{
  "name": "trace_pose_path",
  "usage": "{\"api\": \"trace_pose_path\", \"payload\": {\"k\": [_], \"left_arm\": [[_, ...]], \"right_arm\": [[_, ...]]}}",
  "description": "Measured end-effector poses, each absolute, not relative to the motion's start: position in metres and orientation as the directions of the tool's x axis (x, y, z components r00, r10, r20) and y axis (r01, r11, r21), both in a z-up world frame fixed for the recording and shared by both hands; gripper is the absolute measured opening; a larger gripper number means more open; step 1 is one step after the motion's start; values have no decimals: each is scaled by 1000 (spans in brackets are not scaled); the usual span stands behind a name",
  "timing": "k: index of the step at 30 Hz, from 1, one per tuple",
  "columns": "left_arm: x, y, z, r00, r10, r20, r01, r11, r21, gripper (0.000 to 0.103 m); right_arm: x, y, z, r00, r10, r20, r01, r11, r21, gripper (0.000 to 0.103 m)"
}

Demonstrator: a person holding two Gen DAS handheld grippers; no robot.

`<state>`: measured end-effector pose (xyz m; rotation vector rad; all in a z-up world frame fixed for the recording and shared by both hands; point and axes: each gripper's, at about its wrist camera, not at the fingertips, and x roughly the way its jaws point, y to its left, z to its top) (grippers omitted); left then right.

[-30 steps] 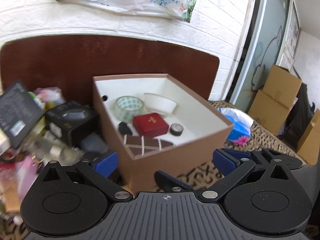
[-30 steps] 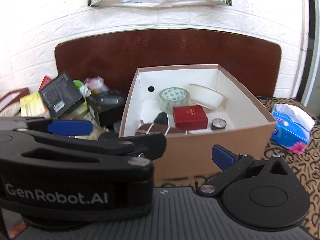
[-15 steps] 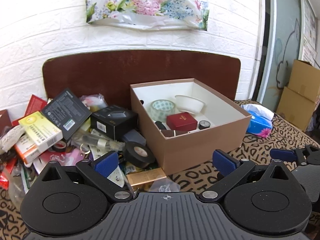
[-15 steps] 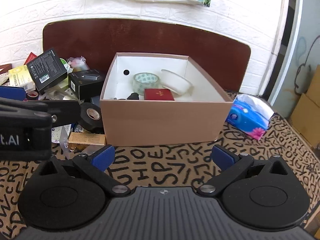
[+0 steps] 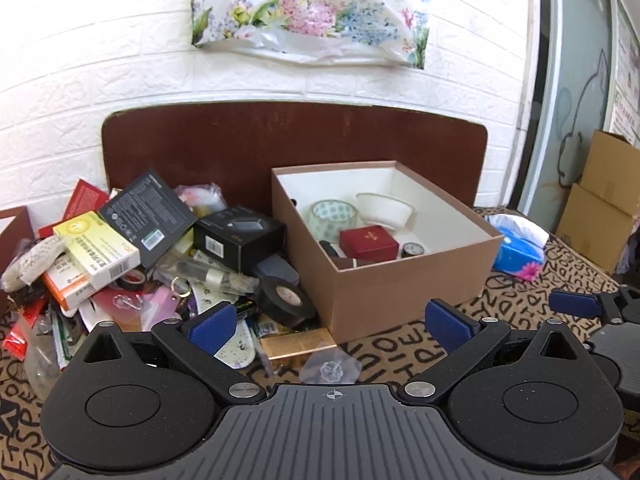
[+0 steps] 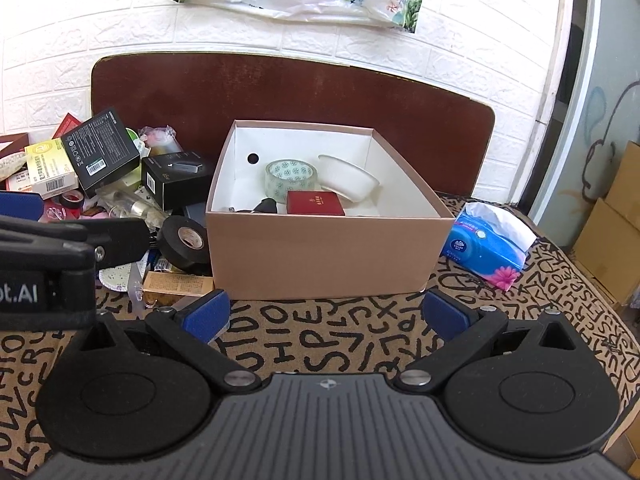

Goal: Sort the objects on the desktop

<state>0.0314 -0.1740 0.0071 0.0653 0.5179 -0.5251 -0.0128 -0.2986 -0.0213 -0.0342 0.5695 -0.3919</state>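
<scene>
A brown cardboard box (image 5: 400,280) (image 6: 320,256) stands on the patterned cloth. It holds a clear tape roll (image 5: 333,216) (image 6: 291,176), a white bowl (image 5: 385,209) (image 6: 349,180), a red case (image 5: 369,242) (image 6: 315,203) and a small round tin (image 5: 412,249). A heap of loose items lies left of it, with a black tape roll (image 5: 285,297) (image 6: 185,239) and a gold flat box (image 5: 298,343) (image 6: 178,283) nearest. My left gripper (image 5: 332,326) is open and empty in front of the heap. My right gripper (image 6: 325,316) is open and empty in front of the box.
The heap holds black boxes (image 5: 238,236) (image 6: 100,152), a yellow medicine box (image 5: 96,246) and small clutter. A blue tissue pack (image 5: 518,250) (image 6: 486,246) lies right of the box. A brown board (image 6: 280,92) leans on the white brick wall. Cardboard cartons (image 5: 600,208) stand far right.
Both grippers have pulled back and away from the box, so the box looks smaller and the heap on the left has come into view. Both stay open and empty.
</scene>
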Motion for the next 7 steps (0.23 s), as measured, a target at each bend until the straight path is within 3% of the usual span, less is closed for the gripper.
{"api": "trace_pose_path", "payload": {"k": [7], "left_arm": [[32, -176, 6, 723, -471, -505, 504, 860, -80, 103]], "right_arm": [[-12, -300, -20, 769, -372, -519, 359, 924, -130, 103]]}}
